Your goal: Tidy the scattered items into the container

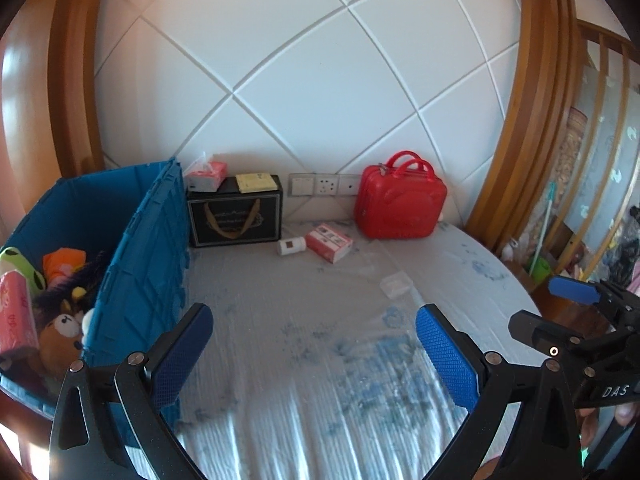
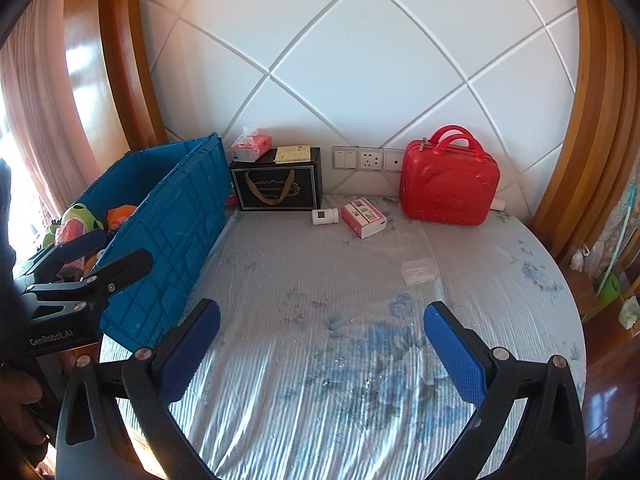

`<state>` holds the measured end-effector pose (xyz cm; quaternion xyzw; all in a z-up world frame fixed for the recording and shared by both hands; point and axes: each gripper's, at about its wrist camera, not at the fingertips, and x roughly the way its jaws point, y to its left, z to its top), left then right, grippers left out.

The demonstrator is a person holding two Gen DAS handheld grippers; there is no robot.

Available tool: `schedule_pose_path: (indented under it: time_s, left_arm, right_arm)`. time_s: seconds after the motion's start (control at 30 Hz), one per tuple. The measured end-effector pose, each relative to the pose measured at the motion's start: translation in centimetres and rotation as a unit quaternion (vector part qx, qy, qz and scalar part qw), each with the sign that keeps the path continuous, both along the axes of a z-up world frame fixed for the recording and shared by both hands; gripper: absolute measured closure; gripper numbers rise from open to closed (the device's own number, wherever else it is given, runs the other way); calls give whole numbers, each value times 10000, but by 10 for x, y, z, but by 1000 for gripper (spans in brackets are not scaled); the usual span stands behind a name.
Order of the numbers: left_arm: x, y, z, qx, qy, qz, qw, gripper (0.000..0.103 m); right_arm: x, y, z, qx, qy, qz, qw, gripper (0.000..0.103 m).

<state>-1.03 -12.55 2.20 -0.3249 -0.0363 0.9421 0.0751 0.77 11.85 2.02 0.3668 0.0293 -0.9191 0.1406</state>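
A blue plastic crate [image 1: 144, 256] [image 2: 180, 216] stands at the left of the bed, holding plush toys [image 1: 60, 320] and a pink tissue pack [image 1: 16, 316]. On the bed lie a white pill bottle [image 1: 291, 246] [image 2: 325, 216], a pink and white box [image 1: 329, 242] [image 2: 364, 217] and a small clear plastic case [image 1: 396, 284] [image 2: 418, 271]. My left gripper [image 1: 314, 354] is open and empty, low over the sheet beside the crate. My right gripper [image 2: 322, 352] is open and empty over the sheet, well short of the items.
A black gift box [image 1: 235, 216] [image 2: 278, 184] with a tissue pack [image 1: 206, 175] and a yellow pad [image 1: 256, 182] on top stands against the padded headboard. A red carry case [image 1: 400, 204] [image 2: 450, 184] stands at the back right. The bed's edge curves off at the right.
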Motion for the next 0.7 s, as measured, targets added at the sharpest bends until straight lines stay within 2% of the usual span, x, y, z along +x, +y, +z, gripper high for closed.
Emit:
schedule_pose_path:
  time_s: [0.23, 0.33, 0.43, 0.63, 0.7]
  left_arm:
    - [5, 38, -3, 20, -50, -70, 10000, 0]
    - [7, 45, -4, 212, -129, -200, 9995, 0]
    - [6, 48, -10, 179, -222, -132, 9995, 0]
    - [13, 52, -7, 204, 35, -84, 9998, 0]
    - [15, 57, -5, 98, 76, -118, 9999, 0]
  right_arm:
    - [6, 38, -5, -35, -52, -115, 9999, 0]
    - [8, 48, -8, -84, -84, -169, 9998, 0]
    - [11, 54, -9, -98, -92, -206, 9997, 0]
    - [16, 62, -11, -79, -81, -252, 9996, 0]
    - [16, 64, -11, -81, -93, -265, 9996, 0]
